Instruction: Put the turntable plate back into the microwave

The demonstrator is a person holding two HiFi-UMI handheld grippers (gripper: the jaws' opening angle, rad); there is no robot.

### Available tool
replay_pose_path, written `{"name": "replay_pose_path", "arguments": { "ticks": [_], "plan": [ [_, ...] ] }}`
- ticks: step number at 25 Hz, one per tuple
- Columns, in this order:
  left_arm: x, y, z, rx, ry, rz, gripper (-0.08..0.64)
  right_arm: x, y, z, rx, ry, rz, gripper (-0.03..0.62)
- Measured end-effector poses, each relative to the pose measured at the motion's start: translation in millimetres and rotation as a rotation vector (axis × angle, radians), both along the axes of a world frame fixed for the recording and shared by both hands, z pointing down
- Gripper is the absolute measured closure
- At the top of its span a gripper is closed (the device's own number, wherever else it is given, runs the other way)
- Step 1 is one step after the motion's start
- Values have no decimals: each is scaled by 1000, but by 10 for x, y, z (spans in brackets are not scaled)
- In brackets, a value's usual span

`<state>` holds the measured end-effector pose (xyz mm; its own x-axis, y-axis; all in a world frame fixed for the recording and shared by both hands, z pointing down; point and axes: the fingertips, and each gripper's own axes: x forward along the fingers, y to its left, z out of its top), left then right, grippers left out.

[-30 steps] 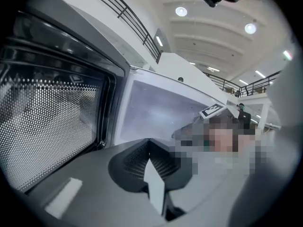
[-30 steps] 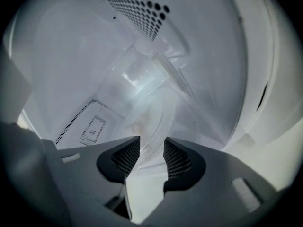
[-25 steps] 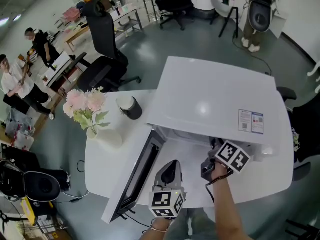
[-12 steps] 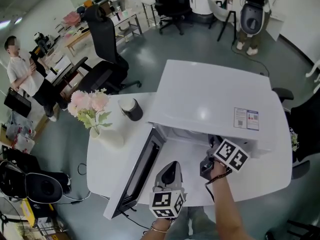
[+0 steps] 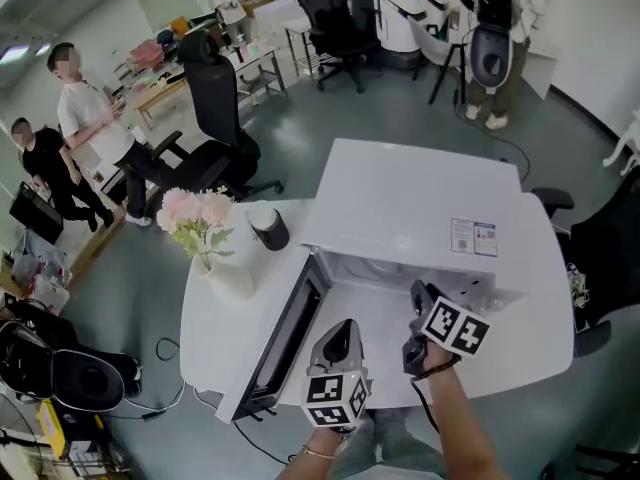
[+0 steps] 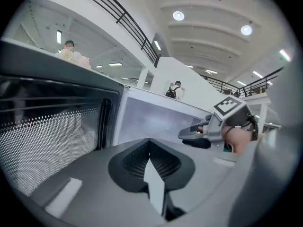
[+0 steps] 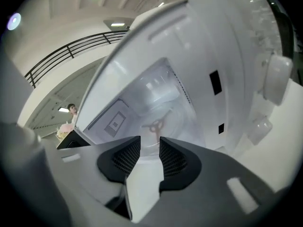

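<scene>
Turntable plate: a round plate (image 7: 171,118) of clear glass is seen lying flat on the floor of the cavity of the microwave (image 5: 420,203).
Look of the plate: it is transparent, so the three-armed hub (image 7: 155,125) beneath its middle is seen through it. Its rim is only faintly made out against the white walls.
Microwave: a white box is stood on the white round surface (image 5: 225,313). Its door (image 5: 288,333) is swung open to the left in the head view.
Right gripper: the right gripper (image 7: 149,148) is held in front of the open cavity and is pointed into it.
Right jaws: they are parted by a narrow gap and nothing is held between them. The plate is not touched; it is only seen beyond the gap, deeper in the cavity.
Left gripper: the left gripper (image 6: 149,149) is held beside the open door, to the left of the right gripper.
Left jaws: they are brought fully together, and nothing is gripped.
Beside the microwave: a vase of pink flowers (image 5: 200,223) and a dark cylinder (image 5: 268,228) are placed on the same surface.
</scene>
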<state>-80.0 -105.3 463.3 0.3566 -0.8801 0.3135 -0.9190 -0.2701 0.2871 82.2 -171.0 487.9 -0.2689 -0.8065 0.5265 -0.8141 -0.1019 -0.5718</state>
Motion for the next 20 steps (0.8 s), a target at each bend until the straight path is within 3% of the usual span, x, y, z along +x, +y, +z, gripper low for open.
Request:
{"name": "replay_pose_path", "arguments": {
  "ticks": [5, 7, 9, 13, 20],
  "plan": [
    [-4, -24, -178, 9, 6, -4, 560, -92, 321, -333, 78, 77, -148, 468],
    [-11, -70, -258, 16, 9, -8, 560, -77, 407, -472, 109, 137, -177, 505],
    [-8, -103, -326, 22, 10, -9, 560, -33, 489, -597, 135, 188, -184, 554],
    [20, -128, -449, 36, 17, -1, 560, 50, 652, -791, 172, 219, -180, 579],
    [104, -177, -654, 72, 9, 25, 560, 304, 919, -949, 219, 281, -121, 583]
  ]
}}
